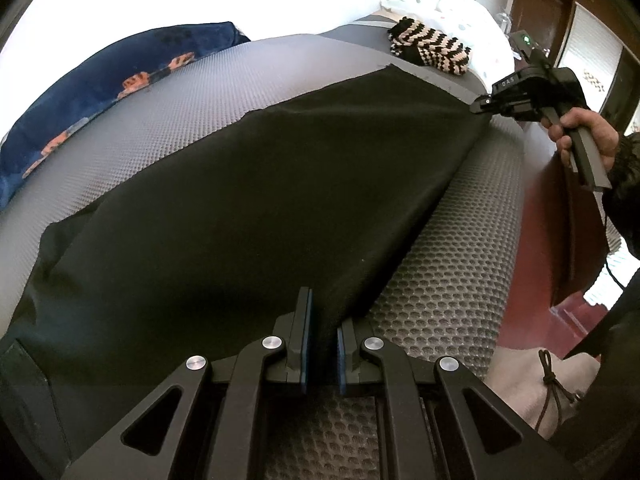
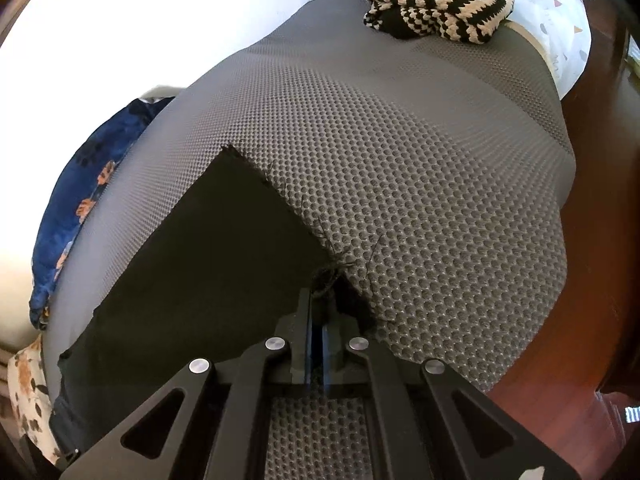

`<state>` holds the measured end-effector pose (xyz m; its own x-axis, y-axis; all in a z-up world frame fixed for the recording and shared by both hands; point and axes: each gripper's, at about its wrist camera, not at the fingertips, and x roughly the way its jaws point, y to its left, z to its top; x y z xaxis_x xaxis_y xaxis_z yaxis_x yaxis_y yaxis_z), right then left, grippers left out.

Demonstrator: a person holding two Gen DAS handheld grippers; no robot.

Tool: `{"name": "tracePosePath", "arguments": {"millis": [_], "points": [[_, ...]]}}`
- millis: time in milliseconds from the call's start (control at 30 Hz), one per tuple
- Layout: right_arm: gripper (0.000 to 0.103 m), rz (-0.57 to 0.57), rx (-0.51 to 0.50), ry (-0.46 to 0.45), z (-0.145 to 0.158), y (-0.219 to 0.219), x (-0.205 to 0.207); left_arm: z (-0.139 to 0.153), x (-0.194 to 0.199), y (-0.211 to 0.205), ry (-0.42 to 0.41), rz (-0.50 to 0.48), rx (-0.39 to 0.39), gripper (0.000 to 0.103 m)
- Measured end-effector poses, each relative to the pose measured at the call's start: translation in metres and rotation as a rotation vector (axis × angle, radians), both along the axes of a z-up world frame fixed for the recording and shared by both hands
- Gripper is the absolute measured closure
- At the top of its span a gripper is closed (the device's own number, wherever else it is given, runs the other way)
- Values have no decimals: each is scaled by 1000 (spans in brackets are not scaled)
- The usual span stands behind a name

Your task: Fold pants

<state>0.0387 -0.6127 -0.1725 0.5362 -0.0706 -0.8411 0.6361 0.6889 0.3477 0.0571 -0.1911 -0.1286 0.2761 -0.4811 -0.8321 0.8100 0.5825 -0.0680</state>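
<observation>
The black woven pants [image 1: 248,200] lie stretched along the grey honeycomb-mesh mattress [image 2: 400,140], their near long edge lifted off it and held at 2 points. The left tongs [image 1: 322,344] pinch that edge toward the waist end, their blue pads pressed onto a thin ridge of fabric. The right tongs [image 2: 320,312] are pressed together on the frayed corner of the leg hem [image 2: 328,276], at the end of the pants nearest the black-and-cream zigzag knitted cloth [image 2: 436,4]. In the left wrist view the person's right hand [image 1: 580,136] carries those right tongs [image 1: 482,105] at the far corner of the pants.

What could go wrong, as a judgement:

1. The right grip sits on loose threads and very little solid cloth. A firm pull away from the mattress could tear the fringe free and drop that corner.
2. The left tongs hold only a narrow fold. If just 1 layer is caught, the lower layer would stay on the mattress and the fold would come out skewed.
3. The mesh is rough. Dragging the pants across it instead of lifting could snag the hem threads and wrinkle the leg.
4. Uneven travel of the 2 hands would twist the edge, leaving the legs misaligned.
5. A fold carried toward the dark blue floral blanket [image 1: 100,92] could overshoot the mattress.
</observation>
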Motion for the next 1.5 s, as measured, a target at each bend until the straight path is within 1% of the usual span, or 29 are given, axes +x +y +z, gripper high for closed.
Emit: {"name": "tracePosePath", "arguments": {"millis": [67, 133, 167, 200, 233, 267, 300, 333, 367, 400, 433, 500, 600, 700, 767, 800, 900, 933, 1000, 1067, 1167, 1233, 1333, 1400, 1500], "points": [[102, -1, 12, -2, -2, -2, 1, 0, 2, 0, 7, 15, -3, 89], [99, 7, 27, -14, -2, -3, 0, 1, 7, 1, 47, 32, -15, 86], [99, 14, 29, -10, -1, -3, 1, 2, 11, 1, 72, 43, -22, 80], [98, 18, 33, -7, -1, -3, 1, 3, 15, 1, 108, 59, -34, 69], [98, 21, 38, 0, 1, -4, 3, 5, 17, 2, 128, 62, -45, 62], [96, 18, 42, 4, 2, -4, 3, 8, 19, 2, 138, 68, -58, 51], [92, 16, 43, 6, 3, -4, 3, 12, 20, 4, 136, 81, -74, 45], [88, 14, 31, 12, 7, -3, 3, 17, 20, 7, 139, 89, -95, 43], [75, 7, 6, 24, 10, -2, 3, 22, 22, 10, 154, 90, -124, 41], [60, -8, -36, 40, 15, -1, 2, 26, 22, 14, 161, 94, -144, 39], [54, -23, -73, 50, 20, 0, 1, 31, 24, 19, 162, 102, -166, 38], [52, -19, -105, 55, 27, 0, 2, 39, 27, 30, 130, 136, -192, 36], [53, 26, -116, 25, 43, 8, 12, 47, 40, 55, 69, 242, -195, 36], [53, 157, -134, -5, 60, 35, 40, 50, 58, 91, 28, 407, -196, 36], [53, 275, -118, -26, 67, 60, 67, 52, 65, 110, -7, 491, -197, 36], [53, 335, -108, -33, 70, 74, 80, 54, 69, 122, -37, 545, -185, 36], [53, 530, -79, -59, 76, 127, 123, 53, 78, 144, -81, 630, -159, 36], [53, 610, -58, -65, 77, 151, 143, 52, 80, 151, -87, 649, -155, 36], [53, 703, -21, -81, 77, 181, 166, 49, 83, 161, -88, 678, -145, 36], [53, 827, 26, -89, 77, 221, 193, 45, 87, 171, -90, 704, -137, 36], [53, 1006, 92, -73, 71, 283, 227, 40, 91, 183, -83, 730, -124, 36], [54, 1106, 105, -47, 65, 321, 247, 37, 94, 188, -81, 741, -110, 36], [56, 1212, 152, -2, 51, 362, 270, 34, 96, 198, -69, 758, -107, 36], [56, 1262, 182, 21, 41, 380, 285, 32, 98, 205, -59, 769, -109, 36], [56, 1321, 197, 62, 25, 403, 300, 29, 101, 213, -47, 785, -110, 36]]}}
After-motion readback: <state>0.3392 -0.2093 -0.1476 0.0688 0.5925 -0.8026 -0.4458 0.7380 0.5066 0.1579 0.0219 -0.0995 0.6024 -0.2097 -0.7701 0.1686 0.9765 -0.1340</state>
